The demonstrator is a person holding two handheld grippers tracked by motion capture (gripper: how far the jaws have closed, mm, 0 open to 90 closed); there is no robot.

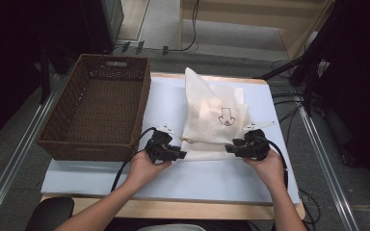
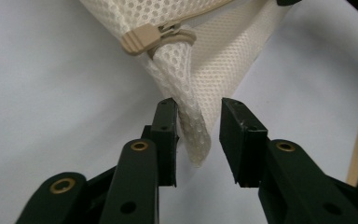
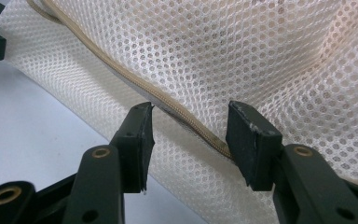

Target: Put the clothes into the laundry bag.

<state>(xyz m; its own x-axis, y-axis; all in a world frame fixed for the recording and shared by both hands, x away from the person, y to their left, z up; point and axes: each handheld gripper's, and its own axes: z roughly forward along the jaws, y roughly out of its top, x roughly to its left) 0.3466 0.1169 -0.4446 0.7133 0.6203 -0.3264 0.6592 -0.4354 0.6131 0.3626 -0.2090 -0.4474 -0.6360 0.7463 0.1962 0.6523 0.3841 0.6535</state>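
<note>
The mesh bag (image 1: 215, 115) is laid flat on the tabletop (image 1: 101, 178) between both grippers, its zipper (image 3: 186, 122) along the near edge. Its corner (image 2: 192, 126) is straddled by the open left gripper (image 2: 196, 140); the zipper seam is framed by the open right gripper (image 3: 189, 142). A basket (image 1: 96, 106) is set beyond the left gripper; bare tabletop is left nearer.

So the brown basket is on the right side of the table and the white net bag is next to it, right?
Not quite. The brown basket sits on the left side of the table, as the high view shows. The white net bag does lie next to it, to its right, with both tools at the bag's near edge.
</note>
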